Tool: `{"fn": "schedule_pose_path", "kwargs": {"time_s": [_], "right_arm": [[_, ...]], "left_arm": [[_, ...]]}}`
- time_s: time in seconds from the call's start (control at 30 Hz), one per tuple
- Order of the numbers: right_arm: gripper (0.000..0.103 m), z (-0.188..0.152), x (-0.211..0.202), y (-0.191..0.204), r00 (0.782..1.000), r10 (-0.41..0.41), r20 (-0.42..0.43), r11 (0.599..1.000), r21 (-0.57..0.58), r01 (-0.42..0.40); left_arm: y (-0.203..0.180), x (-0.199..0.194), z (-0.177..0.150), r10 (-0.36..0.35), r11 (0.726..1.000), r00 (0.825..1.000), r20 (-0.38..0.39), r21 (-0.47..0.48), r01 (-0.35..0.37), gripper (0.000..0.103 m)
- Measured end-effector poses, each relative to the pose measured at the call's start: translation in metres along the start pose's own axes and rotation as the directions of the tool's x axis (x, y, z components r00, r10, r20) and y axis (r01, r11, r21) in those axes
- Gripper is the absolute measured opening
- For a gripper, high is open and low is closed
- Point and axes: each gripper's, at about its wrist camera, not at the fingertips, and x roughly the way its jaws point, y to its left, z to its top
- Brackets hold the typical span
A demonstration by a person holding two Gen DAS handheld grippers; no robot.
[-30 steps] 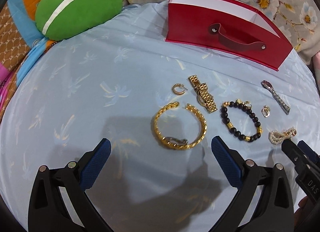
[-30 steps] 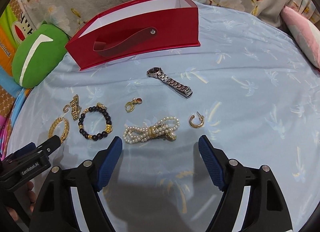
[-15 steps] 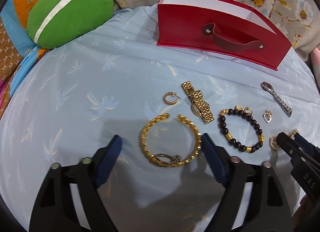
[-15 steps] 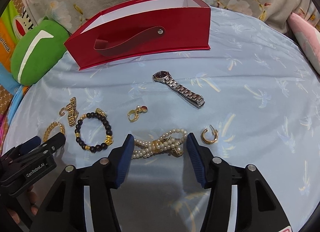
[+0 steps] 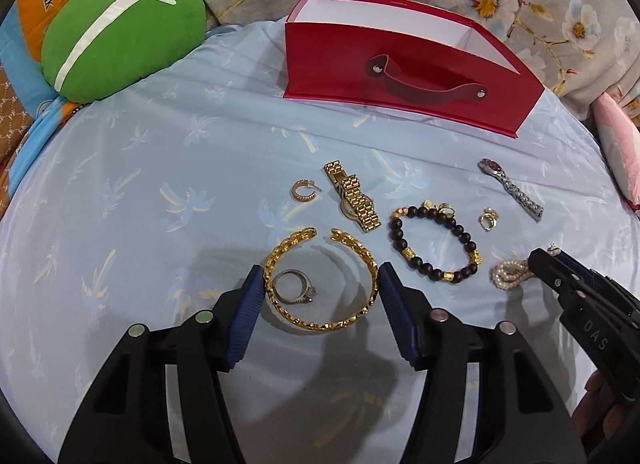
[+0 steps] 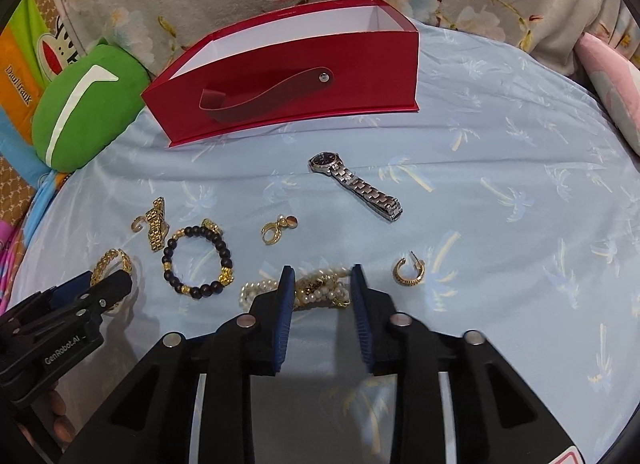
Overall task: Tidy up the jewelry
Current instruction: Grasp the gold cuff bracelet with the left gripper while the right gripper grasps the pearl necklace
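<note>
A gold bangle [image 5: 320, 324] lies on the blue sheet with a silver ring [image 5: 294, 288] inside it. My left gripper [image 5: 320, 280] straddles the bangle, its jaws closing, with the blue pads [image 5: 248, 312] right at the bangle's outer sides; I see no squeeze. In the right wrist view a knotted pearl bracelet [image 6: 320, 288] lies between the closing jaws of my right gripper [image 6: 322, 284]. Its left pad overlaps the pearls, and a small gap shows at the right pad. The red open box [image 5: 400, 76] stands at the back.
On the sheet lie a gold watch [image 5: 354, 198], a hoop earring [image 5: 303, 192], a black bead bracelet [image 5: 424, 266], a small gold ring [image 5: 488, 220], a silver watch [image 6: 360, 186] and a second hoop [image 6: 408, 272]. A green cushion [image 5: 120, 28] sits back left, a pink pillow [image 6: 612, 80] right.
Both grippers' jaws have narrowed from wide open. The left pads have come in beside the bangle, the right pads around the pearl bracelet. Both cameras have crept a little closer.
</note>
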Motion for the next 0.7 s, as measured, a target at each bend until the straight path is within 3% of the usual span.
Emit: {"fn": "schedule_pose_path", "kwargs": {"time_s": [0.1, 0.23, 0.4, 0.43, 0.47, 0.7], "right_arm": [[0.049, -0.004, 0.002, 0.0, 1.0, -0.003, -0.007, 1.0, 0.001, 0.003], [0.049, -0.005, 0.009, 0.0, 1.0, 0.019, -0.019, 1.0, 0.001, -0.019], [0.035, -0.006, 0.008, 0.002, 0.999, 0.042, -0.017, 0.999, -0.008, -0.042], [0.014, -0.006, 0.007, 0.002, 0.998, 0.052, -0.023, 0.999, -0.008, -0.052], [0.008, -0.007, 0.007, 0.002, 0.998, 0.057, -0.029, 0.998, -0.006, -0.057], [0.006, -0.012, -0.006, -0.001, 0.997, 0.074, -0.015, 0.997, -0.003, -0.074]], "left_arm": [[-0.001, -0.003, -0.003, -0.001, 1.0, 1.0, 0.002, 0.001, 0.001, 0.056], [-0.002, -0.003, -0.006, -0.007, 1.0, 1.0, -0.006, 0.006, 0.007, 0.056], [-0.002, -0.002, -0.01, -0.011, 1.0, 1.0, -0.014, 0.004, 0.011, 0.056], [-0.002, -0.002, -0.01, -0.012, 1.0, 1.0, -0.013, 0.003, 0.012, 0.056], [-0.002, -0.003, -0.01, -0.013, 1.0, 1.0, -0.011, 0.004, 0.013, 0.056], [-0.002, -0.01, -0.01, -0.02, 1.0, 1.0, 0.005, 0.008, 0.02, 0.056]]}}
